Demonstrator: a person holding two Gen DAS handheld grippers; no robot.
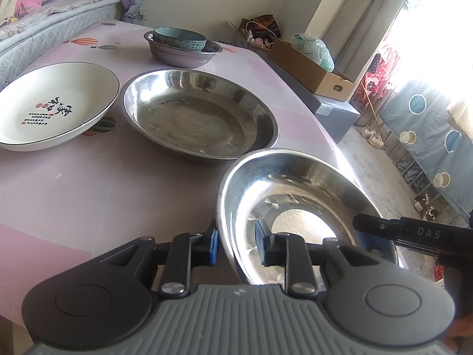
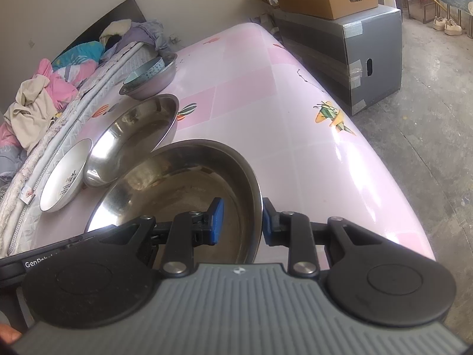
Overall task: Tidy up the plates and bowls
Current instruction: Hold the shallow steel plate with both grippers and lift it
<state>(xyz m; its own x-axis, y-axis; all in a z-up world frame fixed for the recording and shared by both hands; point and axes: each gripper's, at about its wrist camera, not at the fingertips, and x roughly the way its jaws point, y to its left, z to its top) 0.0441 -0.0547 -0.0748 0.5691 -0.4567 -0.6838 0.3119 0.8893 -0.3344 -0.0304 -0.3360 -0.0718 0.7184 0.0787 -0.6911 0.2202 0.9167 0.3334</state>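
Partly sorted. Left to right on the pink worktop (image 1: 88, 177): white ceramic plate (image 1: 53, 106) by the left edge, alone; steel plate (image 1: 198, 115) mid-worktop, alone; nearest steel plate (image 1: 295, 207) at the near right edge, held from both sides. Far edge: teal bowl (image 1: 180, 40) already nested in the grey metal bowl (image 1: 183, 54), so bowls look done, three plates left to stack.

Left tool (image 1: 236, 242) narrow, pads pinching the near plate's left rim; right tool (image 2: 242, 222) narrow, clamped on its right rim.

Writing: black calligraphy with red seals on the white plate, unreadable; "DAS" on the right tool's finger; "GenRob…" on the left tool's body, cut off
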